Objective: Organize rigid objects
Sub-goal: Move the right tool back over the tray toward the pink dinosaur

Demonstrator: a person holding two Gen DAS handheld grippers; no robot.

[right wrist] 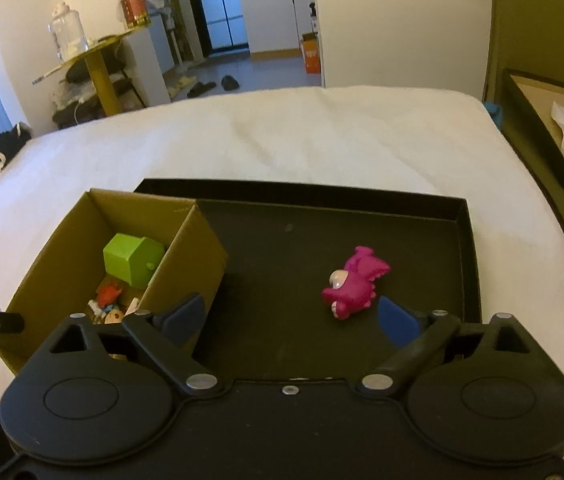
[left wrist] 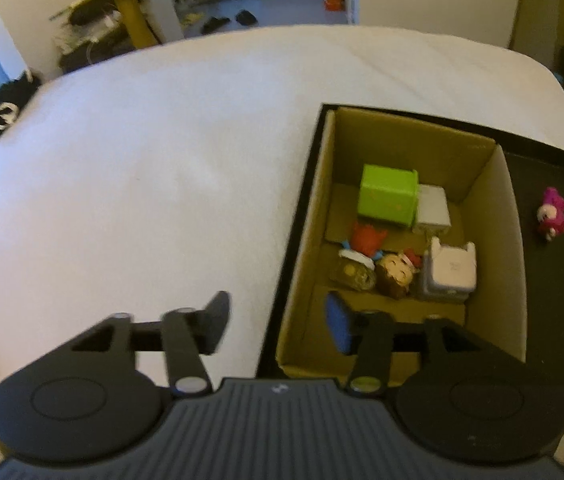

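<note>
A cardboard box (left wrist: 498,216) (right wrist: 202,240) stands in the left part of a black tray (left wrist: 554,280) (right wrist: 466,240) on a white bed. Inside it lie a green cube (left wrist: 388,196) (right wrist: 132,258), a white block (left wrist: 434,208), a white-grey toy (left wrist: 452,270), a brown-haired figure (left wrist: 396,274), a red figure (left wrist: 366,238) and a small yellowish figure (left wrist: 354,270). A pink toy creature (right wrist: 356,282) (left wrist: 552,212) lies on the tray floor to the right of the box. My left gripper (left wrist: 278,322) is open and empty over the box's near left wall. My right gripper (right wrist: 290,316) is open and empty, just in front of the pink toy.
The white bed (left wrist: 162,160) (right wrist: 282,132) spreads wide to the left and beyond the tray. Another black-framed box (right wrist: 554,132) with white paper sits off the bed's right side. A yellow table (right wrist: 94,56), bags and slippers lie on the floor beyond.
</note>
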